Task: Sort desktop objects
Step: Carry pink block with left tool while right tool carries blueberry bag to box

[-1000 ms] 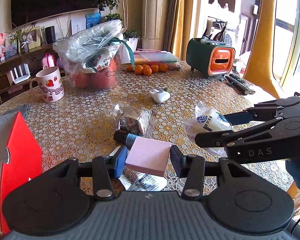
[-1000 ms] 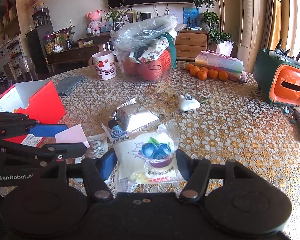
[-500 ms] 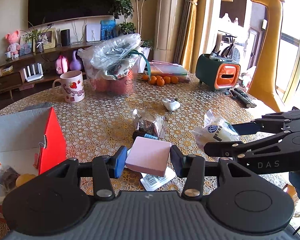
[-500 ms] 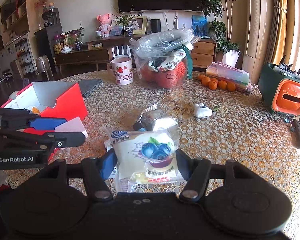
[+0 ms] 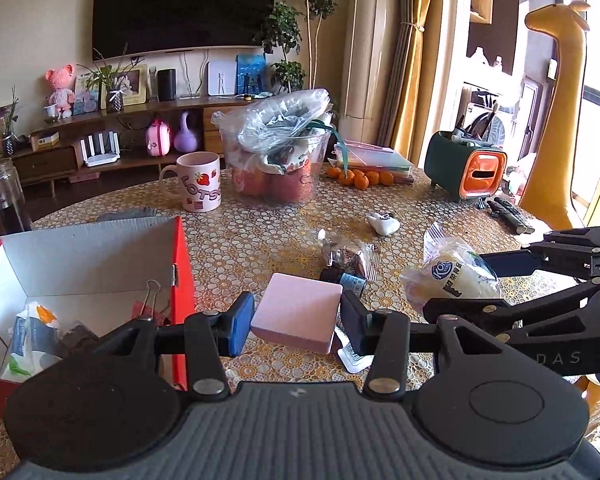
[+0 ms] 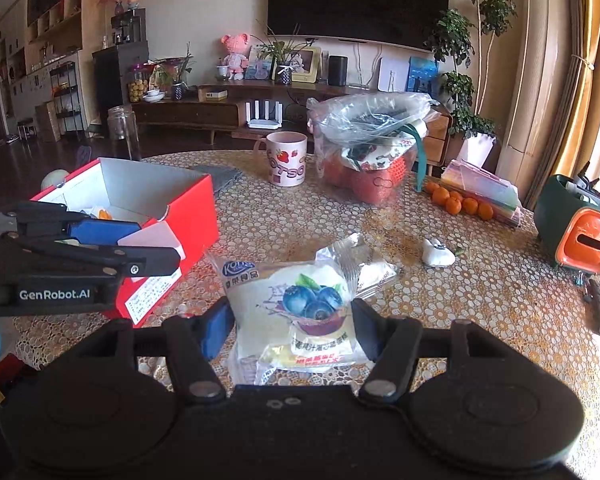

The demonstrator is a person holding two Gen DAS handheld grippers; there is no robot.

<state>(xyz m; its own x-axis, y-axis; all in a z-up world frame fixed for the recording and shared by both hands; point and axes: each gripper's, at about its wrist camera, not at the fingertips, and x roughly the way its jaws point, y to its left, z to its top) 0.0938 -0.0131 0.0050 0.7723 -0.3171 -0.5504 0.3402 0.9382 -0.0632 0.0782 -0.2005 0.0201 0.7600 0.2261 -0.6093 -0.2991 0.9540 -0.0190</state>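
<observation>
A pink square block [image 5: 296, 312] is clamped in the left gripper [image 5: 296, 322], above the table just right of the open red cardboard box [image 5: 182, 264]. A blueberry-printed plastic snack packet [image 6: 296, 312] is gripped, jaws half-spread, by the right gripper [image 6: 292, 326], farther right.

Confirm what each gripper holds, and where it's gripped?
Left gripper: pink block, by its two side faces. Right gripper: blueberry snack packet, by its side edges.
</observation>
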